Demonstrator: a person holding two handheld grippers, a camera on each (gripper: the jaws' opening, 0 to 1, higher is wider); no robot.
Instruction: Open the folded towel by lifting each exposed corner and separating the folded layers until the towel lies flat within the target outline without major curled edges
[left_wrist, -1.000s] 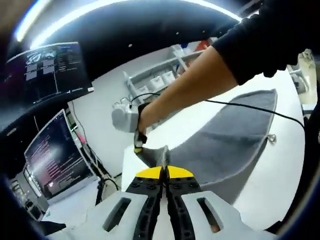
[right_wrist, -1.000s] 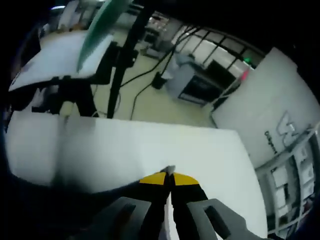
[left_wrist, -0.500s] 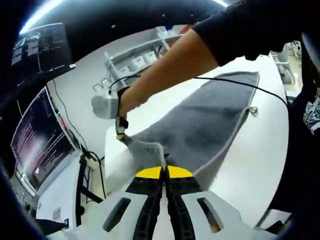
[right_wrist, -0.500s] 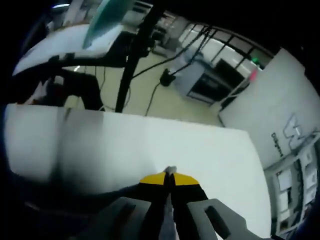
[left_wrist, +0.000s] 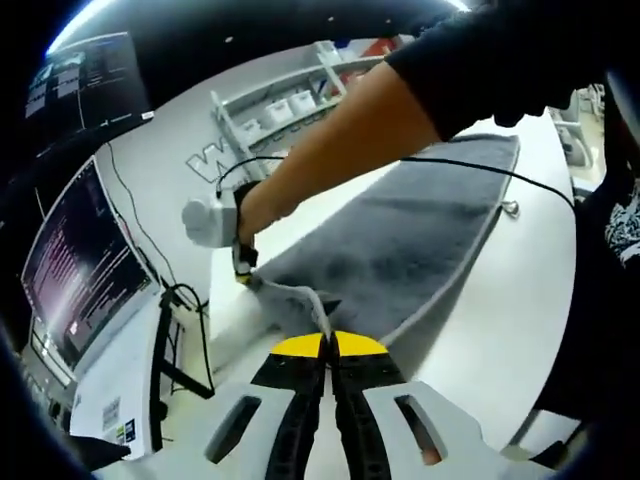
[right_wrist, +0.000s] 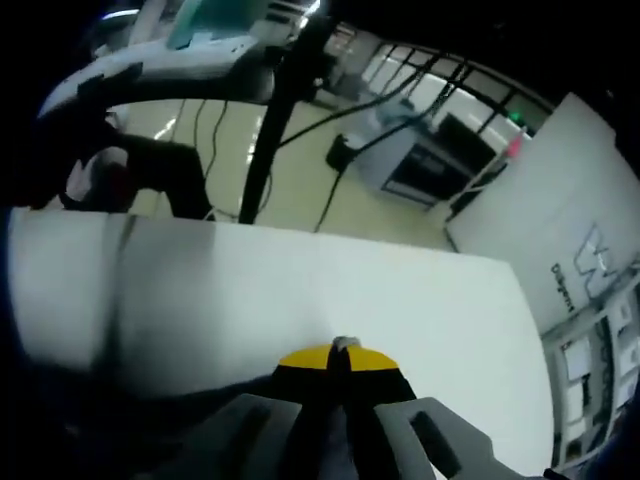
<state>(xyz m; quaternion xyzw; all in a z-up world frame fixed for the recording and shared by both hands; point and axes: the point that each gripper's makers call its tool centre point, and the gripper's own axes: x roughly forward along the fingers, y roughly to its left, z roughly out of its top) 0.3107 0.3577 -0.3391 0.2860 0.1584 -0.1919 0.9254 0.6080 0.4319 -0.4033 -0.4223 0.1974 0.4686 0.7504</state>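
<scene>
We are holding the grey towel (left_wrist: 400, 250), spread across the white bench (left_wrist: 500, 330) at frame centre, by two corners: left gripper (left_wrist: 328, 345) and right gripper (left_wrist: 243, 268) jaws both closed on its soft, limp hem.

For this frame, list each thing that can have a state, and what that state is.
Towel: spread along the white table, near edge lifted.
Left tongs: shut on the towel's near corner.
Right tongs: shut on a bit of towel edge, over the table.
Monitor: on, showing text.
</scene>
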